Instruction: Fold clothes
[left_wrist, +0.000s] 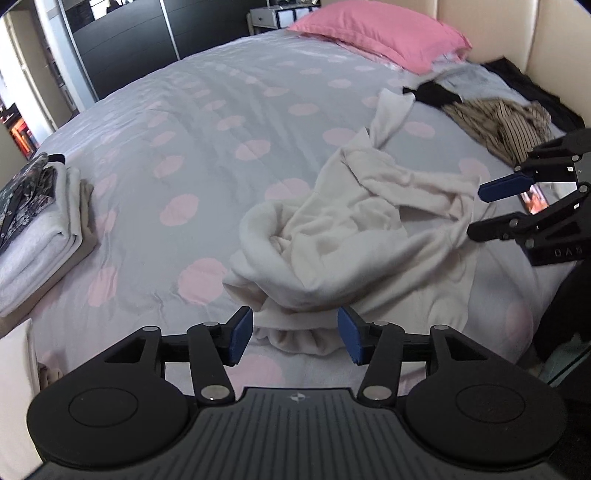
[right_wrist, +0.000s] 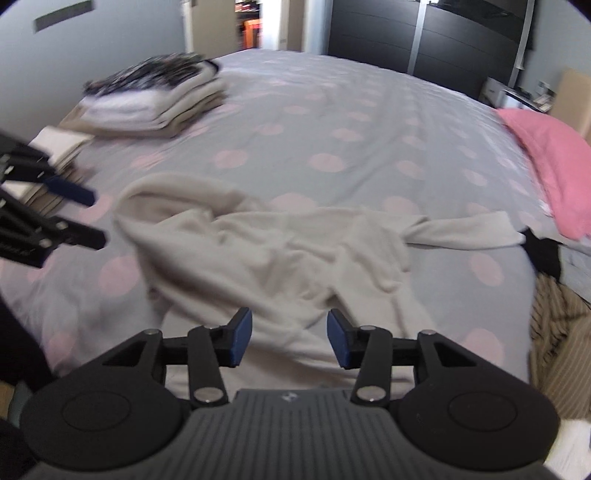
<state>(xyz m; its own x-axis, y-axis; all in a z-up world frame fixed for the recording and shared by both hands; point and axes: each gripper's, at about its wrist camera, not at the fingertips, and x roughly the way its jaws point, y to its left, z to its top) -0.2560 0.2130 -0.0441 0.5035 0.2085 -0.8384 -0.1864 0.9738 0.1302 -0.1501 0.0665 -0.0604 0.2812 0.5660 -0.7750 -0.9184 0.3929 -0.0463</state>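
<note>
A crumpled cream fleece garment (left_wrist: 351, 229) lies in a heap on the grey bedcover with pink dots (left_wrist: 184, 129), one sleeve stretched toward the pillow. My left gripper (left_wrist: 295, 336) is open just over the garment's ribbed hem, which lies between the blue pads without being pinched. In the right wrist view the same garment (right_wrist: 280, 251) spreads out flatter, and my right gripper (right_wrist: 290, 341) hangs open above its near edge, its pads clear of the cloth. Each gripper shows in the other's view: the right gripper (left_wrist: 484, 210) at the garment's right side, the left gripper (right_wrist: 92, 216) at its left.
A stack of folded clothes (left_wrist: 37, 229) (right_wrist: 155, 99) sits at one bed corner. A pink pillow (left_wrist: 380, 37) lies at the headboard, with a striped heap (left_wrist: 498, 122) and black garments (left_wrist: 432, 92) beside it. A lit phone (left_wrist: 533, 199) rests near the right gripper. Dark wardrobes stand beyond the bed.
</note>
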